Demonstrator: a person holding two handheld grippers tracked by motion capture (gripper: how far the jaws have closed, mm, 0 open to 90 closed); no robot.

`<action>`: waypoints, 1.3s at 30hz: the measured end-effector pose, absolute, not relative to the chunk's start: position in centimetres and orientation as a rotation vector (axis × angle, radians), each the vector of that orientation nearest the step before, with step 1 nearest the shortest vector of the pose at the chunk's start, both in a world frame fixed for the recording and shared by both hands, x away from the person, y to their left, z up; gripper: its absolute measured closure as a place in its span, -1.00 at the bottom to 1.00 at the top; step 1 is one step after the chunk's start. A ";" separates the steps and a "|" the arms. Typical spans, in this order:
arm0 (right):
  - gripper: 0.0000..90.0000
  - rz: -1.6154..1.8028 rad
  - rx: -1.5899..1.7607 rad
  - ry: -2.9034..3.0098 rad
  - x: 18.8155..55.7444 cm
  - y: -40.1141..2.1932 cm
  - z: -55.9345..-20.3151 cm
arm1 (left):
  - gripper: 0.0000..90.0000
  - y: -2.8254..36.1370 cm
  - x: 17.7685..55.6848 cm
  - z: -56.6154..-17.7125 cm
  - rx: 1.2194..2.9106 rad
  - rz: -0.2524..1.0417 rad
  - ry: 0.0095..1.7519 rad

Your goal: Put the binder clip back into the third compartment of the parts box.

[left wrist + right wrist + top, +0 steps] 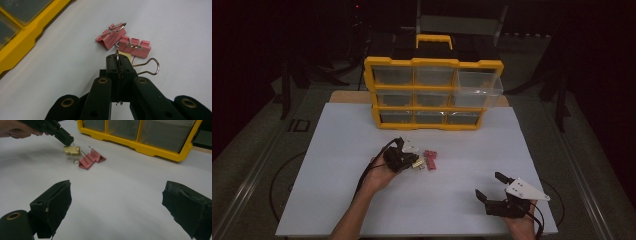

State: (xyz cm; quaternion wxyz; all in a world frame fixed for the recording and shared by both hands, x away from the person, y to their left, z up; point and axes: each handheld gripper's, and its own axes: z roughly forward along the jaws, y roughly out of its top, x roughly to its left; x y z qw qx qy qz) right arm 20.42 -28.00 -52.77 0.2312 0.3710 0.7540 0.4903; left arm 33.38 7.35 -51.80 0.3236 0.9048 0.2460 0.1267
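Yellow-framed drawer cabinet (433,92) stands behind, right gripper (493,186) idles agape, and left gripper (117,61) pinches only the wire handle of the gold binder clip (71,150) beside two pink clips (122,41), so lifting may swing or slip it.
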 end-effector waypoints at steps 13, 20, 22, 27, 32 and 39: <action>-0.82 1.418 1.011 2.034 20.5 -28.1 -52.6 | 1.00 10.4 33.2 -48.7 2.277 0.377 0.679; -0.83 1.441 0.995 2.004 20.5 -27.9 -52.5 | 1.00 11.2 33.6 -46.5 2.222 0.382 0.684; -0.83 1.447 0.995 1.997 20.6 -27.9 -52.4 | 1.00 11.3 33.7 -45.9 2.211 0.382 0.681; -0.83 1.448 1.007 1.995 20.6 -28.0 -52.4 | 1.00 11.3 34.0 -44.2 2.192 0.387 0.666; -0.83 1.444 1.006 1.993 20.6 -28.1 -52.4 | 0.99 11.2 34.5 -42.3 2.185 0.394 0.644; -0.83 1.445 1.003 1.989 20.6 -28.0 -52.4 | 0.99 11.1 35.4 -39.8 2.148 0.392 0.625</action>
